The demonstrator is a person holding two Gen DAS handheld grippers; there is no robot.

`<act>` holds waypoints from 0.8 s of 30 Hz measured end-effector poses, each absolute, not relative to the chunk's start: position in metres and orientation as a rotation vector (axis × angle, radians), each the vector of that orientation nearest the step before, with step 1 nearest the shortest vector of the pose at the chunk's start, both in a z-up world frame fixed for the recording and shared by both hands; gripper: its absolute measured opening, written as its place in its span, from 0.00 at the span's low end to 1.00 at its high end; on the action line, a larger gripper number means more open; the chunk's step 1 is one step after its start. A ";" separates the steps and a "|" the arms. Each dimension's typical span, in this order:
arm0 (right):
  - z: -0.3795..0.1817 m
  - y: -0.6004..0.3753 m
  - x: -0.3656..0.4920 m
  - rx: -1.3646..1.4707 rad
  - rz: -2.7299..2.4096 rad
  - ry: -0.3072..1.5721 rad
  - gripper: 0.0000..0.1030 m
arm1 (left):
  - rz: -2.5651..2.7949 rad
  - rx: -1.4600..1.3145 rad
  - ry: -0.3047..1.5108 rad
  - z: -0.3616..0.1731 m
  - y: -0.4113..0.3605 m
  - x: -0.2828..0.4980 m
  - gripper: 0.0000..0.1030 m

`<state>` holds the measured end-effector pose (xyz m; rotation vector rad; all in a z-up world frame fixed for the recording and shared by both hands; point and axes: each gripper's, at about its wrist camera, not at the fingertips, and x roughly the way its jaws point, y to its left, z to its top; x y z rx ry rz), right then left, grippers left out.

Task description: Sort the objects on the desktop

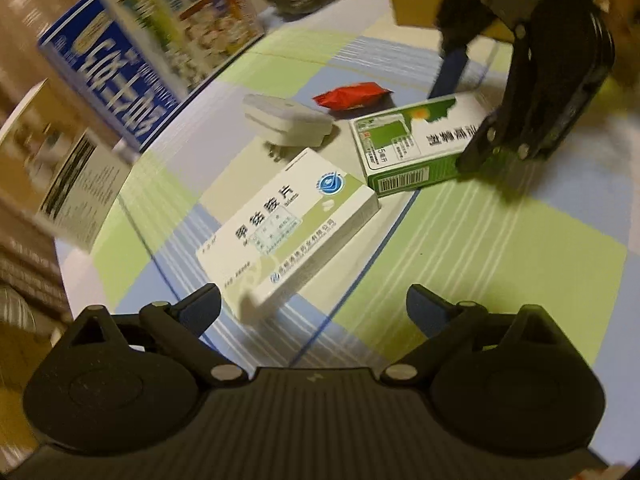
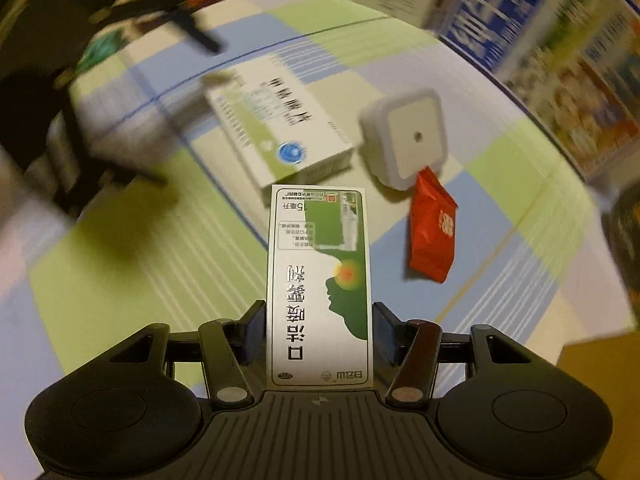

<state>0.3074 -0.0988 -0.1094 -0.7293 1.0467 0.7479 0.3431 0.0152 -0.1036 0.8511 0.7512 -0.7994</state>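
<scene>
The right gripper (image 2: pixel 319 336) has its fingers clamped on the long sides of the green box (image 2: pixel 319 280), whose length runs straight out along the fingers, its near end by the palm. The left gripper (image 1: pixel 314 308) hangs with fingers apart and empty, just short of the white box (image 1: pixel 288 228) on the desk (image 1: pixel 500 260); that box lies slantwise ahead, one corner nearest the left finger.

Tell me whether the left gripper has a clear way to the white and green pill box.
Probably yes. The left gripper is open, and the white and green pill box lies flat just ahead of its fingers with nothing between. The right gripper is off to the side, closed on the green spray box.
</scene>
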 end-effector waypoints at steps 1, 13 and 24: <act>-0.109 -0.100 0.307 -0.754 0.765 1.041 0.51 | -0.810 0.892 0.743 -0.106 0.012 0.345 0.92; -0.110 -0.118 0.311 -0.778 0.877 0.995 0.51 | -0.919 1.126 0.700 -0.121 -0.022 0.385 0.91; -0.115 -0.122 0.309 -0.756 0.902 0.987 0.51 | -0.994 1.038 0.846 -0.116 -0.036 0.418 0.85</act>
